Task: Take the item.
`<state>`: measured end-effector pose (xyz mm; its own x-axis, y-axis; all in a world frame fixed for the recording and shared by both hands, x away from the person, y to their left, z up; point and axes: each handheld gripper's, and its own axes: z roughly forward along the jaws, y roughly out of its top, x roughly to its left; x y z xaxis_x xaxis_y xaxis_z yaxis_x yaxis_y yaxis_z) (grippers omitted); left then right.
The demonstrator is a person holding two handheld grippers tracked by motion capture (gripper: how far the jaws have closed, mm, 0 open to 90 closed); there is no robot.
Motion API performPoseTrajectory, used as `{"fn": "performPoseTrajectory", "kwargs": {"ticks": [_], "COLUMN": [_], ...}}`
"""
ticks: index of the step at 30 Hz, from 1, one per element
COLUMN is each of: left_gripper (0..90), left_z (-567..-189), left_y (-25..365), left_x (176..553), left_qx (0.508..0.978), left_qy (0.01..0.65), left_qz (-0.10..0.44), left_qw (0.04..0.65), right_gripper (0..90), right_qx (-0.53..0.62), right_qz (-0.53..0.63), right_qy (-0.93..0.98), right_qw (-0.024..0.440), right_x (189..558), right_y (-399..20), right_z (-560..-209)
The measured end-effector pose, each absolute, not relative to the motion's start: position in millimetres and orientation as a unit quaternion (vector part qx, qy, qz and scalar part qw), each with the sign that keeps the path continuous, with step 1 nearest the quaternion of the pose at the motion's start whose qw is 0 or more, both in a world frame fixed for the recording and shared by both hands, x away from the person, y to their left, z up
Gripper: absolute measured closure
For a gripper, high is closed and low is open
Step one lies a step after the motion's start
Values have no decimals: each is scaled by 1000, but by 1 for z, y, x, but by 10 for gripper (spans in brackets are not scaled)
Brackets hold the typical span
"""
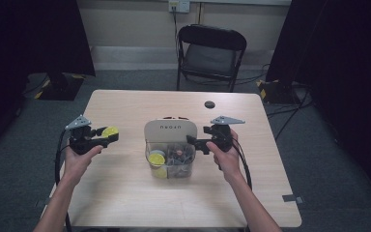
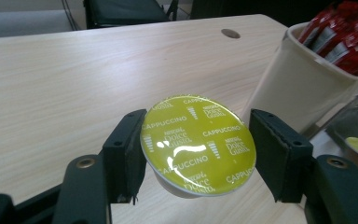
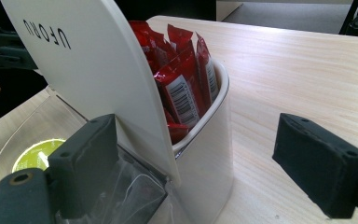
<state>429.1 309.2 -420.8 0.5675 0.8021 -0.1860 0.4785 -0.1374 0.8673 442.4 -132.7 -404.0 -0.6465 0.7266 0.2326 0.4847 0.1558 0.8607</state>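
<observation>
My left gripper [image 1: 107, 137] [image 2: 198, 151] is shut on a yellow-green capsule [image 1: 109, 131] [image 2: 198, 144] with "Cappuccino" printed on its foil lid, held just above the table at the left. A storage container [image 1: 170, 166] stands mid-table, its white lid [image 1: 170, 129] [image 3: 98, 70] raised upright. Its clear front bin holds another yellow-green capsule [image 1: 156, 158] [image 3: 37, 154]. Red sachets [image 3: 182, 79] [image 2: 340, 32] fill the cream rear compartment [image 3: 209, 154]. My right gripper [image 1: 194, 141] [image 3: 200, 154] is open at the container's right side, its jaws standing wide on either side of the rear compartment's corner.
The light wooden table [image 1: 125, 203] has a small black round cap [image 1: 209, 104] [image 2: 230, 33] near its far edge. A black folding chair [image 1: 211, 50] stands beyond the table. Dark curtains hang on both sides.
</observation>
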Motion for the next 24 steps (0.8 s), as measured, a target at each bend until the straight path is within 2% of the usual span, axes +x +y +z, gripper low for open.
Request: {"fn": "performPoseTrajectory", "kwargs": {"ticks": [24], "left_gripper": [392], "left_z": [-472], "left_y": [307], "left_x": [448], "left_qx": [758], "left_qy": [466], "left_qz": [139], "left_qw": [435], "right_gripper": [133], "right_qx": [404], "right_qz": [509], "right_qy": [751], "right_qw": [118], "right_x": [443], "right_y": [-132], "right_z": [-405]}}
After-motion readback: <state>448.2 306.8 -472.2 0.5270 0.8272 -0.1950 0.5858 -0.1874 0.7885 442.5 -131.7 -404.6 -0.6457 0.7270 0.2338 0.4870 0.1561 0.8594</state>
